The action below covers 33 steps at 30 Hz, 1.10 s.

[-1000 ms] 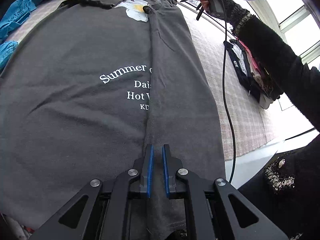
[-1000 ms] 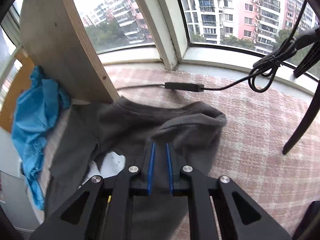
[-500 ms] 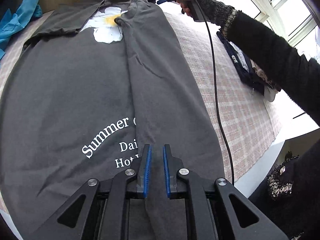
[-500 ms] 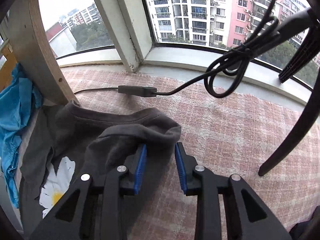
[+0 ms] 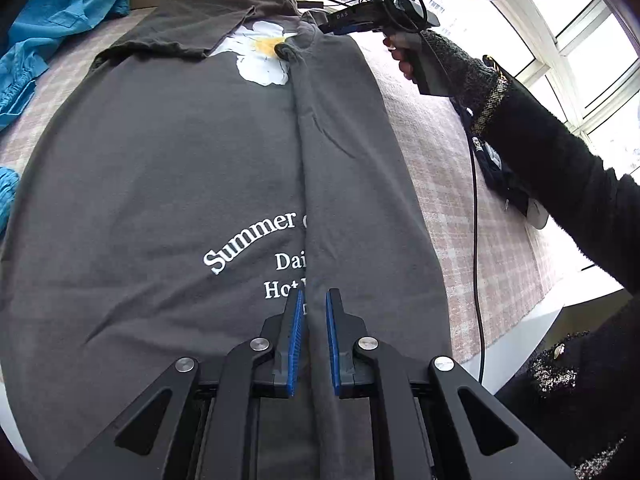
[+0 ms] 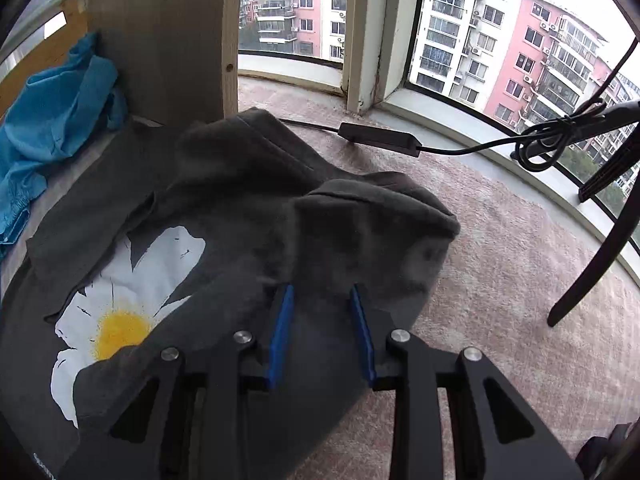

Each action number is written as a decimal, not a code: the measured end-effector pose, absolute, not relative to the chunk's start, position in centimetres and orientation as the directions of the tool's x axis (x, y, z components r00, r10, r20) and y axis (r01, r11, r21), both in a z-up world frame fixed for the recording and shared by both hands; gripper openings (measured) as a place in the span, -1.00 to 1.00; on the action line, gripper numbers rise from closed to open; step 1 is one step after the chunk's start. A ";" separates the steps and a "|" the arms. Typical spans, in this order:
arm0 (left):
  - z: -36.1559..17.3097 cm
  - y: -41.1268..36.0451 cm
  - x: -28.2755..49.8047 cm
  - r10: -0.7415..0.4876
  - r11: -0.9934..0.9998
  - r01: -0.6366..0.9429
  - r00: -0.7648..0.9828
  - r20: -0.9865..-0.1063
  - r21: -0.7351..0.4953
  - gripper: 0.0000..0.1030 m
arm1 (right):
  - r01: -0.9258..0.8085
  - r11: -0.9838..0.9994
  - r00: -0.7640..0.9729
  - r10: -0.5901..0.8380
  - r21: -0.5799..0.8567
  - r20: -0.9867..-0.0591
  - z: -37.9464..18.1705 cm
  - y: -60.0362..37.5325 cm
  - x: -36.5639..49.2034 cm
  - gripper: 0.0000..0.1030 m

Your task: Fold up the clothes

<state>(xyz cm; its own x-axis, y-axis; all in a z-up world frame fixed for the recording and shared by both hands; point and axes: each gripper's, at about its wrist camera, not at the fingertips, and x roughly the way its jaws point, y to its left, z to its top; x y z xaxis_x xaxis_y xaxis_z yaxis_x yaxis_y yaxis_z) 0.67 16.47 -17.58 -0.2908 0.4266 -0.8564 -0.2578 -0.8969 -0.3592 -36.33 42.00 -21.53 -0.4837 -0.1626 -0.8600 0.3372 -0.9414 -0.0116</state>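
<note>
Pink checked bedcover point(image 5: 472, 216) by a bay window point(image 6: 500, 40), spread with a dark grey T-shirt point(image 5: 160, 168), daisy print point(image 6: 132, 280) near the collar, right side folded inward. Left gripper point(image 5: 313, 308) at the hem, jaws nearly closed, pinching the folded edge. Right gripper point(image 6: 322, 292) at the shoulder, jaws parted, pads clear of the cloth below. Blue garment point(image 6: 52, 128) beside.

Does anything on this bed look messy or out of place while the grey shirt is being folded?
Yes. The grey T-shirt's top end is bunched in a rumpled hump near the daisy print rather than lying flat. A blue garment lies crumpled beside it, unfolded.
</note>
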 end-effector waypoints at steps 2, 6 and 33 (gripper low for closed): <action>-16.9 15.4 2.5 0.432 -0.896 -0.256 -0.309 -0.847 -0.363 -0.81 | 0.318 -0.944 -0.485 -0.239 0.085 -0.841 -19.0 43.3 -34.5 -0.43; -16.5 13.8 5.8 0.445 -0.889 -0.266 -0.316 -0.838 -0.372 -0.81 | 0.359 -0.923 -0.533 -0.325 0.139 -0.781 -13.5 44.6 -27.1 -0.43; -15.8 -3.1 16.5 0.379 -0.924 -0.246 -0.489 -0.786 -0.293 -0.60 | 0.381 -0.922 -0.603 -0.308 0.073 -0.736 -5.3 32.9 6.5 -0.42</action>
<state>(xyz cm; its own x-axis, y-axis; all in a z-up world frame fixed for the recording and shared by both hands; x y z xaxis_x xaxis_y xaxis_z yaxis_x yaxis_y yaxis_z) 16.51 -3.09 -15.80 -0.4886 0.3787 -0.7860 -0.2457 -0.9241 -0.2925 6.53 32.90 -5.30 -0.6030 -0.3075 -0.7361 0.3812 -0.9216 0.0727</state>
